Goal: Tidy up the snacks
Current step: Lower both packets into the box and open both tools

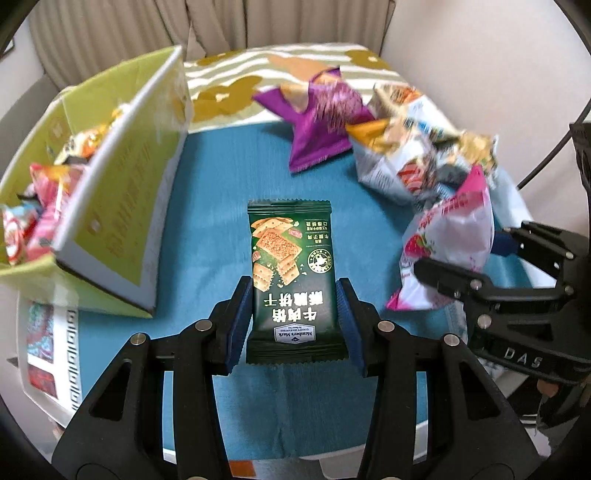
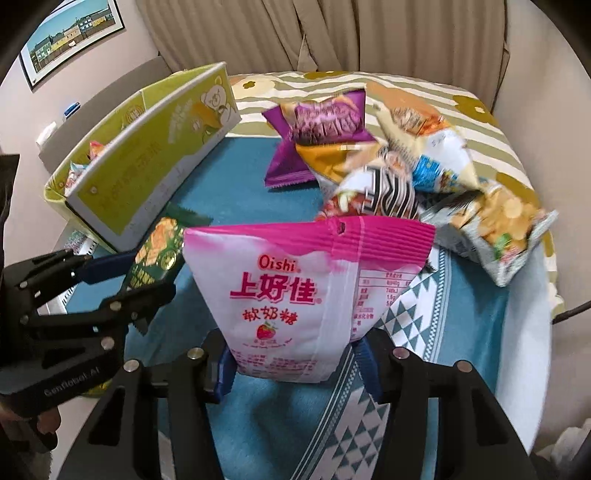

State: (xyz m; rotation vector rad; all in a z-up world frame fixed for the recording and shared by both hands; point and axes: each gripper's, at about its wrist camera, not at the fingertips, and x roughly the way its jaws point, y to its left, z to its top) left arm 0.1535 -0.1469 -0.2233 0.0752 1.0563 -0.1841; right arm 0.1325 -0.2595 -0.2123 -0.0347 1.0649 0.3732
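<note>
Nearest in the left wrist view, left gripper (image 1: 295,321), jaws clamped on the lower sides of a dark green cracker packet (image 1: 291,273), held upright above the teal cloth (image 1: 207,206). Nearest in the right wrist view, right gripper (image 2: 291,363), jaws closed on the bottom of a pink-and-white Oishi candy bag (image 2: 295,291), lifted over the same cloth. Beyond, to the left, a yellow-green cardboard box (image 1: 122,206) tilted, open, with several snack packs inside. Farther back on the right, a loose pile of snack bags (image 2: 424,177), a purple bag (image 1: 321,122) at its left edge. Behind all, a striped floral bedcover (image 2: 332,81) and beige curtains (image 2: 332,33).
</note>
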